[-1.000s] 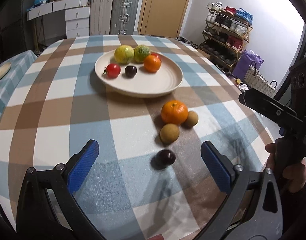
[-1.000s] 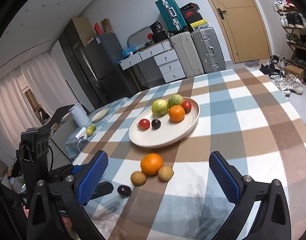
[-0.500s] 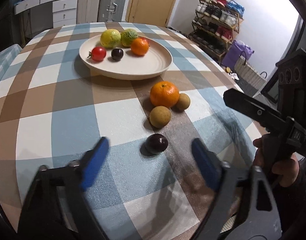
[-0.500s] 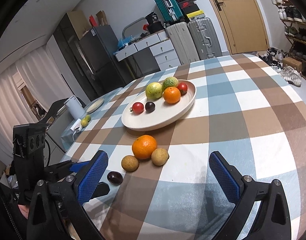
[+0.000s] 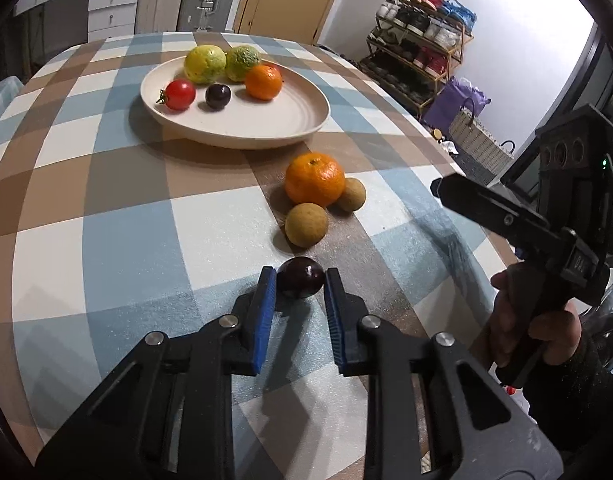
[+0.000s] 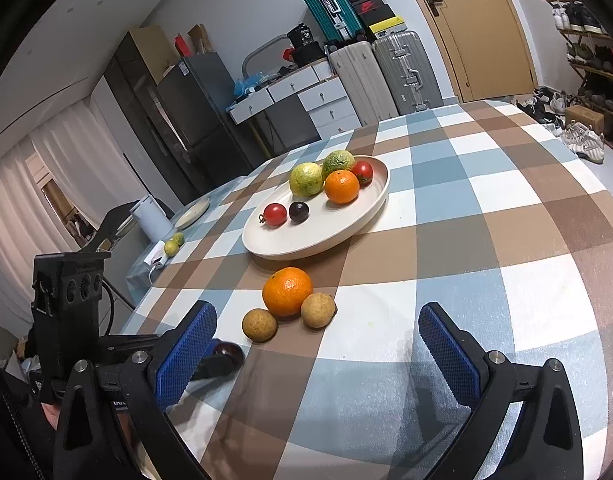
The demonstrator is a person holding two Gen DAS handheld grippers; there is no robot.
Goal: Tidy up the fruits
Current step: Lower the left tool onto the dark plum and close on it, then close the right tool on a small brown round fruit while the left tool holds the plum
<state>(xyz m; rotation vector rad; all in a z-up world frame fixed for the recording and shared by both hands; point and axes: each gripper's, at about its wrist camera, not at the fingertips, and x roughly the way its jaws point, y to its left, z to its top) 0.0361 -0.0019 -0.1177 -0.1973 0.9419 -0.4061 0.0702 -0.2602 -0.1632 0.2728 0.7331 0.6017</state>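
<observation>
My left tongs [image 5: 299, 280] just closed, pads pinching dark plum [image 5: 300, 277] on checked tablecloth [image 5: 126, 240]. Orange [image 5: 314, 179] and two brown fruits just beyond tips, plate [image 5: 266, 128] farther ahead. My right tongs [image 6: 318, 340] spread wide, empty.

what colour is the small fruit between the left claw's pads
Dark purple, nearly black, with a glossy sheen: the small fruit shows best in the left wrist view.

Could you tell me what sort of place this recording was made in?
Most likely a lived-in home, perhaps a dining area near the entrance: a checked tablecloth with a plate of fruit, a fridge, suitcases and a shoe rack.
</observation>
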